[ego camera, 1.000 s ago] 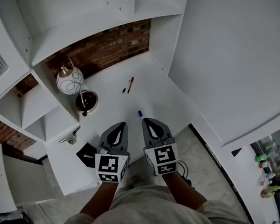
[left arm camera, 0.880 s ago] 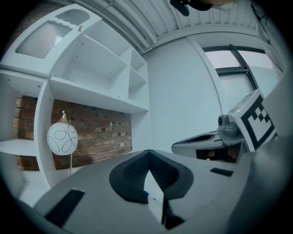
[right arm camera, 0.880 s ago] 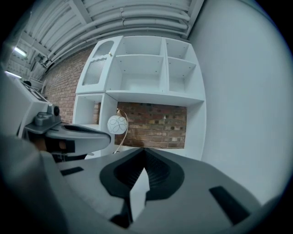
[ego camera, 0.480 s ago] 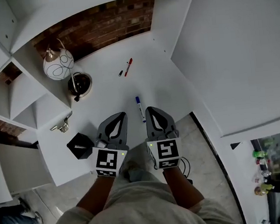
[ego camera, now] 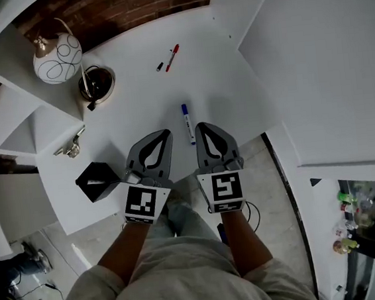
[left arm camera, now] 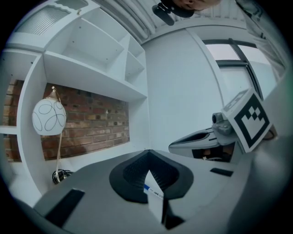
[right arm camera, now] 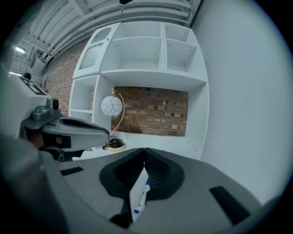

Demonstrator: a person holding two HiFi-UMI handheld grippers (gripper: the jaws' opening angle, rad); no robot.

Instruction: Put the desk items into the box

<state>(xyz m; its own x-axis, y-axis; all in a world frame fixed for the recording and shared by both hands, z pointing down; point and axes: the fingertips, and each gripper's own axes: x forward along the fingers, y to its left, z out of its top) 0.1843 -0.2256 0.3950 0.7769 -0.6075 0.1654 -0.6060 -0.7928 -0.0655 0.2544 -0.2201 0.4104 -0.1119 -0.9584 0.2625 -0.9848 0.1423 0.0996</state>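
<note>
Two grippers are hovering side by side over the front edge of the white desk [ego camera: 142, 97]. The left gripper [ego camera: 160, 141] is keeping its jaws pressed together at the tips, with nothing pinched between them. The right gripper [ego camera: 205, 132] is doing the same and is likewise empty. Each gripper view is showing a narrow gap behind the closed tips, with the desk surface visible through it.

One blue marker [ego camera: 187, 123] is lying on the desk just ahead of the two tips, between them and touching neither. It is pointing away from the front edge. It is also showing through the gap in the left gripper view [left arm camera: 153, 191] and the right gripper view [right arm camera: 143, 192].

The black box [ego camera: 97, 181] is sitting just left of the left gripper, close to the desk's front edge.

Open desk is lying beyond the blue marker. A red marker [ego camera: 173, 56] and a small black cap [ego camera: 159, 66] are resting well apart from it, near the brick back wall [ego camera: 125, 2]. A white wall panel [ego camera: 310, 53] is bounding the desk on the right. White shelving [ego camera: 11, 124] is bounding the left, where a globe lamp [ego camera: 56, 58] is leaning over its round base [ego camera: 96, 84]. A small metal piece [ego camera: 73, 148] is lying beside the shelving.
</note>
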